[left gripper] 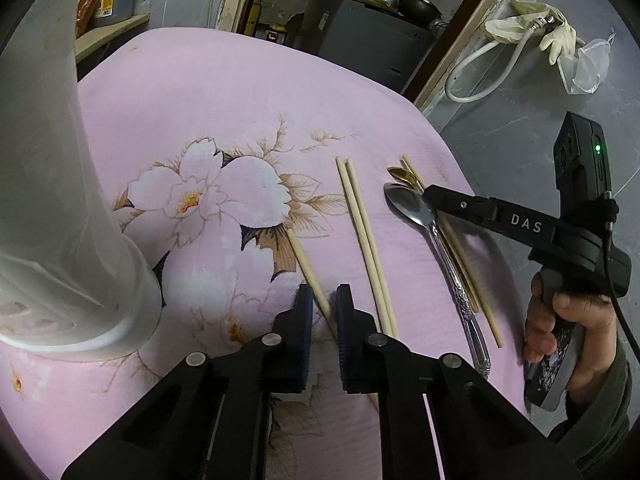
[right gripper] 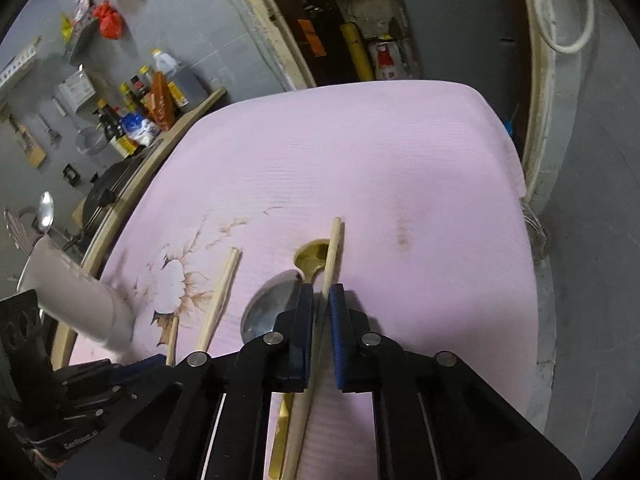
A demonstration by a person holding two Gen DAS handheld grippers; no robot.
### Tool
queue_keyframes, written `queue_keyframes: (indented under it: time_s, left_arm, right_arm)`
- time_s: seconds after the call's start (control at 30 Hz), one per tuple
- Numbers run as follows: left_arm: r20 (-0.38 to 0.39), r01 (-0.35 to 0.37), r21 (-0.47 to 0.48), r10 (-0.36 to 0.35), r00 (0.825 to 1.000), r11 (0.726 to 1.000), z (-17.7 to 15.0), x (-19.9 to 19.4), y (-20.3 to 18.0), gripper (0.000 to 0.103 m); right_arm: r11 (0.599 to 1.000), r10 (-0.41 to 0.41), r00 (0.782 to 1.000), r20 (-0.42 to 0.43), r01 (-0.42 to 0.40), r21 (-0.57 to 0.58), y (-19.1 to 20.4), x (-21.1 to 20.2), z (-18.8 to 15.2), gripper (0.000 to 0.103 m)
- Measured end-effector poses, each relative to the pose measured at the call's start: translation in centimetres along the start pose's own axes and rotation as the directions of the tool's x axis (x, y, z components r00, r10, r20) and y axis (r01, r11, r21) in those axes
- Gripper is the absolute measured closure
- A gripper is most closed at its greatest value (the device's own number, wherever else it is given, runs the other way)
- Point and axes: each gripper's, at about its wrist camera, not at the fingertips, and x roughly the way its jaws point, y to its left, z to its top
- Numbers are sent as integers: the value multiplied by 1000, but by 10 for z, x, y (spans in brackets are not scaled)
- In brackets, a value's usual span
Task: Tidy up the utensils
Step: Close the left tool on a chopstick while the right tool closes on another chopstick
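Note:
On the pink floral cloth (left gripper: 248, 92) lie a single wooden chopstick (left gripper: 306, 268), a pair of chopsticks (left gripper: 366, 240), a silver spoon (left gripper: 436, 240), a gold spoon (left gripper: 404, 176) and another chopstick (left gripper: 472, 276). My left gripper (left gripper: 323, 300) is open, with its pads on either side of the single chopstick. My right gripper (right gripper: 321, 292) (left gripper: 430, 194) is open and narrow around a chopstick (right gripper: 334, 248), low over the silver spoon (right gripper: 268, 304) and gold spoon (right gripper: 312, 256). A white utensil holder (left gripper: 68, 240) stands at the left.
The white holder also shows in the right wrist view (right gripper: 80, 300), with a spoon (right gripper: 46, 212) sticking out of it. A shelf with bottles (right gripper: 148, 108) stands beyond the table's left edge. The table's right edge (left gripper: 480, 200) drops to grey floor.

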Motion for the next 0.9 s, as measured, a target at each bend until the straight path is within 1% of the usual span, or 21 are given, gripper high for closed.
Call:
queue_keyframes:
  time_s: [0.1, 0.27, 0.43, 0.57, 0.67, 0.73, 0.8, 0.83, 0.9]
  left_arm:
    - [-1, 1, 3, -1, 1000, 1000, -1, 1, -1, 95]
    - [-24, 9, 8, -8, 1000, 1000, -1, 1, -1, 94]
    - [-49, 15, 19, -14, 999, 1000, 2, 2, -1, 93]
    - [-71, 17, 20, -15, 997, 1000, 5, 3, -1, 92]
    - [-68, 14, 16, -12, 998, 1000, 7, 4, -3, 93]
    - [-55, 7, 5, -7, 998, 1000, 5, 2, -4, 96]
    - [-41, 14, -2, -14, 999, 1000, 3, 1, -4, 101]
    - [-34, 18, 0, -18, 999, 1000, 0, -1, -5, 101]
    - [-17, 34, 14, -33, 999, 999, -6, -7, -8, 101]
  right_arm:
    - [999, -3, 1000, -10, 2, -40, 7, -1, 1, 98]
    - [989, -78, 997, -29, 74, -126, 12, -2, -2, 97]
    - [985, -93, 992, -83, 80, -156, 14, 9, 1, 94]
    - [979, -107, 989, -99, 87, -183, 15, 11, 1, 94]
    - [982, -99, 988, -117, 79, -170, 14, 12, 4, 94]
    - [986, -91, 989, -117, 73, -151, 13, 11, 4, 97]
    - [990, -68, 993, -98, 55, -128, 13, 6, 2, 100]
    - [993, -39, 996, -84, 29, -114, 13, 3, 0, 100]
    - [994, -27, 998, -55, 21, -104, 13, -3, -6, 100]
